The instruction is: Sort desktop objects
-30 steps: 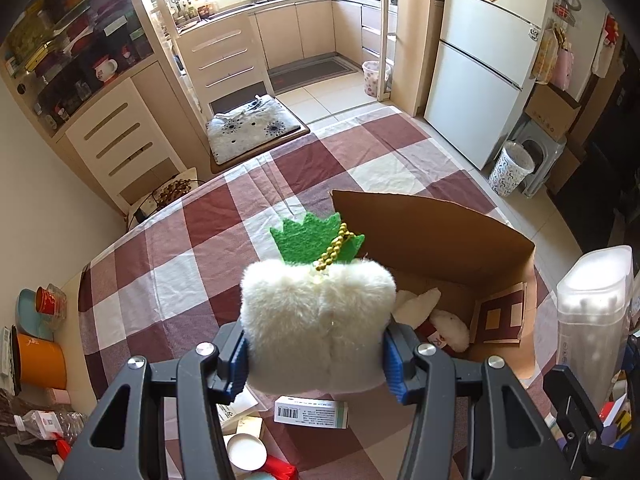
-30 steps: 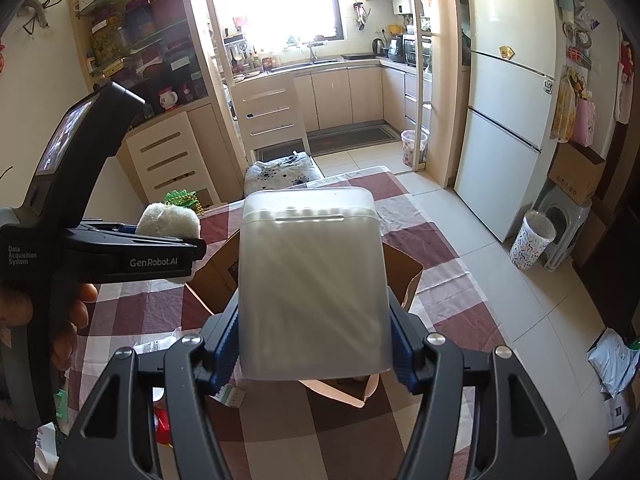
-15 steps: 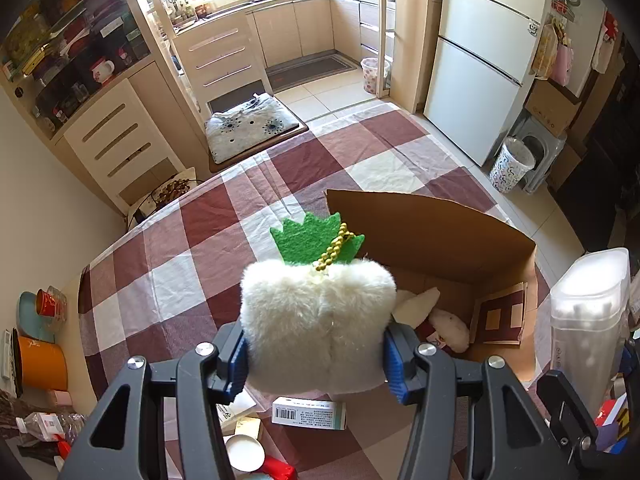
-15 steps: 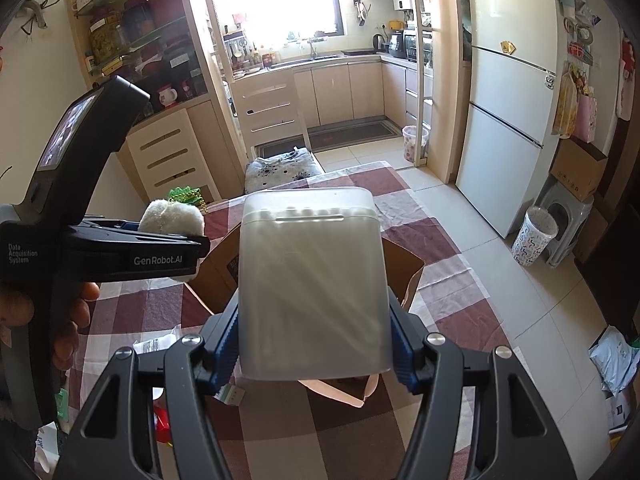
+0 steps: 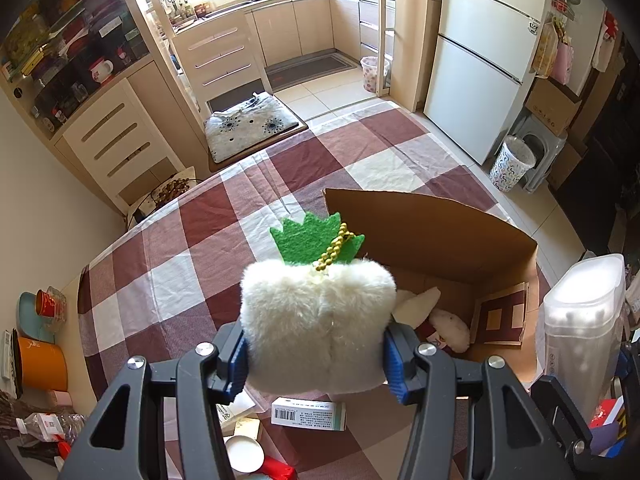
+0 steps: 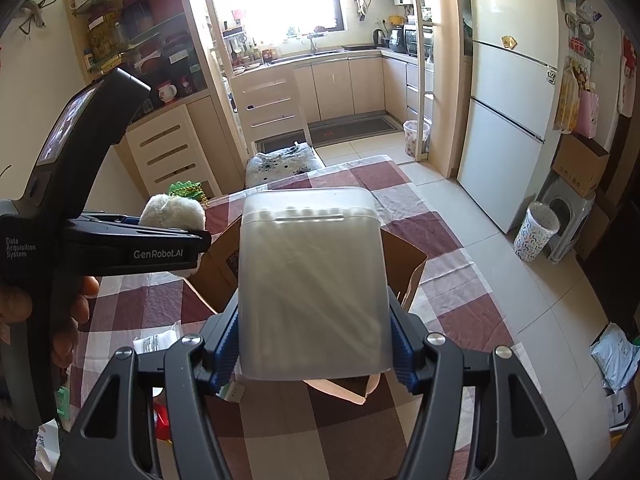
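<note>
Gripping a fluffy white plush (image 5: 318, 322), the left claw (image 5: 316, 364); the right claw (image 6: 314, 350) clamps a frosted plastic box (image 6: 312, 280) over brown cardboard carton (image 5: 440, 236).

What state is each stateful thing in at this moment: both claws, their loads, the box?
Left claw: shut on the plush radish.
Plush radish: held above the table.
Right claw: shut on the swab box.
Swab box: lid closed, held upright.
Cardboard box: open, soft toys inside.

left gripper (image 6: 176, 236): "GenRobot.AI" on its side | "Data Acquisition System" on its handle
</note>
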Action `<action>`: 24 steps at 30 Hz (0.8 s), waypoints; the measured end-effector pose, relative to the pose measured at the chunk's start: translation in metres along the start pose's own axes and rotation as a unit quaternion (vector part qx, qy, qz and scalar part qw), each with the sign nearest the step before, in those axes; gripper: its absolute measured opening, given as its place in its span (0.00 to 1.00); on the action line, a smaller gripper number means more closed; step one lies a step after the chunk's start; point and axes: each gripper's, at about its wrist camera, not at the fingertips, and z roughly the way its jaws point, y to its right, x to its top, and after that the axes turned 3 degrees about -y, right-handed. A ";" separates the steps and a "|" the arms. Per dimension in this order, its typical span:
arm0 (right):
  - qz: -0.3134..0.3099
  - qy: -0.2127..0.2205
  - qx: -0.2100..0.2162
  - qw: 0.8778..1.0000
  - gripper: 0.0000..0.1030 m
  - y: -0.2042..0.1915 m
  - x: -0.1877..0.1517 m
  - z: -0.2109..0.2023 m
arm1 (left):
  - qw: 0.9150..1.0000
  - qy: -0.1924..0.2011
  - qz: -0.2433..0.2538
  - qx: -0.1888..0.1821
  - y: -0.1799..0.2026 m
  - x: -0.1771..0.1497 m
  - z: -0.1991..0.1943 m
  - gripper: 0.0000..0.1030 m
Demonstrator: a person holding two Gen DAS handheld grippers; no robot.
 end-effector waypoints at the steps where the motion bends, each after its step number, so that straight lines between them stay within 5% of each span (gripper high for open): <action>1: 0.000 -0.001 0.000 1.000 0.62 0.000 0.000 0.001 | 1.000 0.000 0.000 0.000 0.000 0.000 0.001 0.53; 21: 0.005 -0.009 0.002 1.000 0.62 0.003 -0.001 0.006 | 1.000 -0.006 0.012 -0.003 0.009 -0.002 0.012 0.53; 24: 0.006 -0.006 0.002 1.000 0.62 0.004 0.001 0.007 | 1.000 0.005 0.015 -0.007 0.010 0.001 0.011 0.66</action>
